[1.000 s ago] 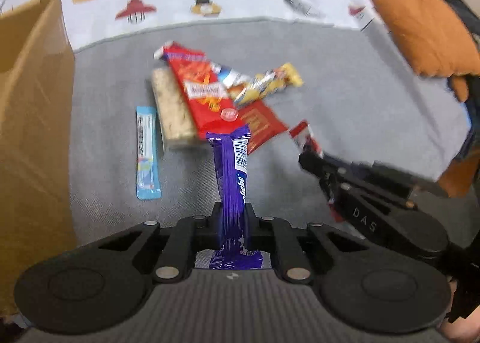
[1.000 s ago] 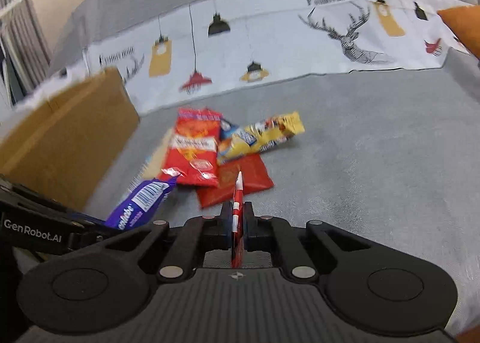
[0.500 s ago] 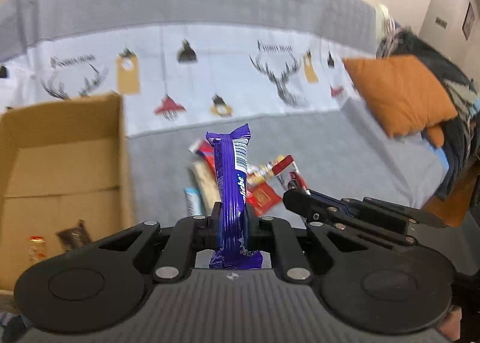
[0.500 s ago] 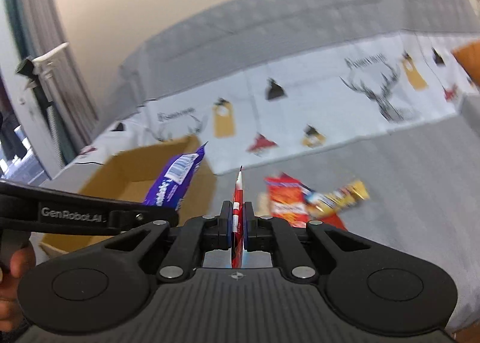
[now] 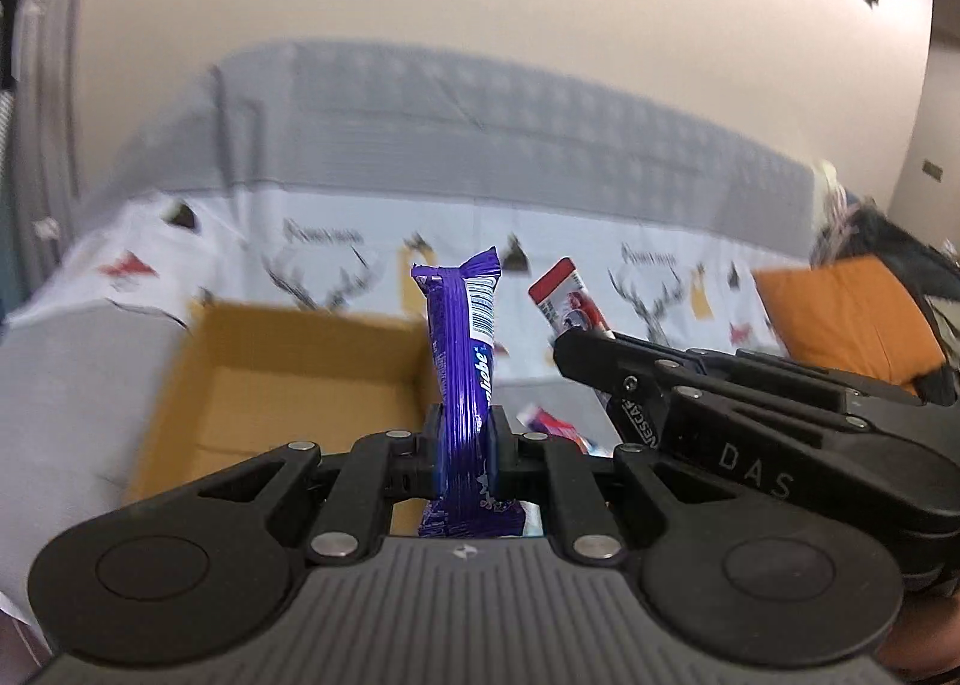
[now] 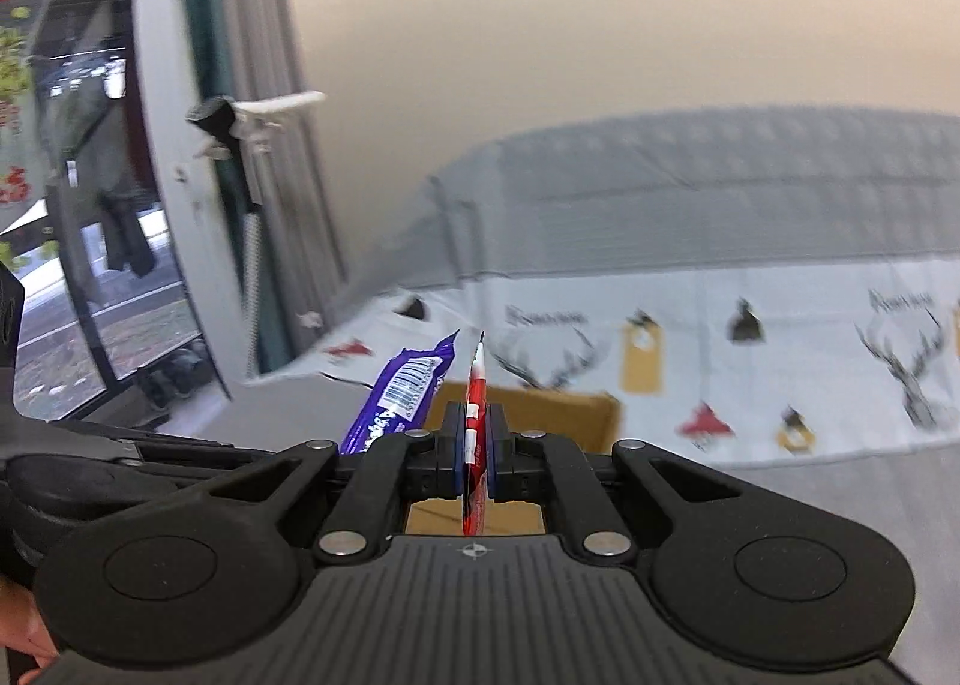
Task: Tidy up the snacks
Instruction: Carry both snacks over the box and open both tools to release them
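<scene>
The left gripper (image 5: 461, 448) is clenched on a purple bar (image 5: 463, 361), which stands upright between its fingers, above the near edge of the open cardboard box (image 5: 288, 379) on the grey bed. The right gripper (image 6: 474, 454) grips a thin red-and-white sachet (image 6: 474, 433) edge-on, also upright, with the box just beyond it. Both grippers sit side by side, close together. A few loose snacks (image 5: 555, 424) lie right of the box, blurred.

The left gripper (image 5: 461, 448) squeezes a tall purple candy bar (image 5: 462, 361); the right gripper (image 6: 474, 457) pinches a thin red-and-white packet (image 6: 474, 433).
</scene>
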{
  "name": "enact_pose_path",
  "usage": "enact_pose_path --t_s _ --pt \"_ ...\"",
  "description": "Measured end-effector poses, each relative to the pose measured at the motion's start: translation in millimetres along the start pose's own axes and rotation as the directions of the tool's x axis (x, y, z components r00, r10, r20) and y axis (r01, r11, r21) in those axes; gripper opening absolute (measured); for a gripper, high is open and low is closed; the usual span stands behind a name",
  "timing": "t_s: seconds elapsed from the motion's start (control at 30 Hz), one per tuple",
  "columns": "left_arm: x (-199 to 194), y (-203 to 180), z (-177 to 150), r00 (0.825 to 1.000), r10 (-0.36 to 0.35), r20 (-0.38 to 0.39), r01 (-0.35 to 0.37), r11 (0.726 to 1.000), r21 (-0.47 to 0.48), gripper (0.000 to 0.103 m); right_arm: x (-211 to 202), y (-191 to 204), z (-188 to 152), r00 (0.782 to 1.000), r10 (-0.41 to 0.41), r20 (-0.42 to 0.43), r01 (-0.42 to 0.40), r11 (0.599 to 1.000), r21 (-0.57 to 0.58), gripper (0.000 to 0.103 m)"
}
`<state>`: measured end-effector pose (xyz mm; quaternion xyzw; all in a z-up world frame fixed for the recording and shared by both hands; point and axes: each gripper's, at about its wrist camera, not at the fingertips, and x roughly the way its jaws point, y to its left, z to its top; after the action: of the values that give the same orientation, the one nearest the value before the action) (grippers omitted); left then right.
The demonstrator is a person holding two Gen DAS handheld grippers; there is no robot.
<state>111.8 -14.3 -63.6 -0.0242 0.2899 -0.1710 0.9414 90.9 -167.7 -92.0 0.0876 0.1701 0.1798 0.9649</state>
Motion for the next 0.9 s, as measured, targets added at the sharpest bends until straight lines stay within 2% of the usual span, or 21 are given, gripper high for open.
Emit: enact_pose_path --t_s 0.17,0.27,0.43,0.57,0.83,0.9 --pt "-42.0 31.6 17.6 0.994 0.047 0.104 -0.045 0.999 -0.018 0.013 -2.5 47.1 25.7 0.996 0.075 0.041 -0.072 0.994 -0.082 0.007" --pt "-42.4 47.7 16.8 0.991 0.076 0.109 -0.072 0.997 -0.038 0.013 8.6 62.0 26.8 0.995 0.098 0.031 -0.093 0.988 -0.124 0.007" --pt "-7.7 71.1 -6.2 0.992 0.123 0.013 -0.122 0.991 -0.063 0.013 42.3 58.5 5.6 0.994 0.094 -0.056 -0.101 0.986 -0.130 0.007" --pt "30.2 88.9 -30.2 0.985 0.149 -0.086 -0.155 0.985 -0.070 0.013 72.4 38.2 -21.0 0.988 0.074 -0.137 -0.085 0.993 -0.079 0.007" --pt "103.6 110.5 -63.7 0.956 0.189 -0.223 -0.205 0.977 -0.052 0.013 130.7 2.3 -74.2 0.959 0.059 -0.278 -0.058 0.998 0.013 0.007" --pt "121.9 118.2 -72.6 0.942 0.213 -0.260 -0.233 0.971 -0.049 0.013 143.2 -4.6 -85.3 0.949 0.064 -0.310 -0.059 0.998 0.026 0.007"
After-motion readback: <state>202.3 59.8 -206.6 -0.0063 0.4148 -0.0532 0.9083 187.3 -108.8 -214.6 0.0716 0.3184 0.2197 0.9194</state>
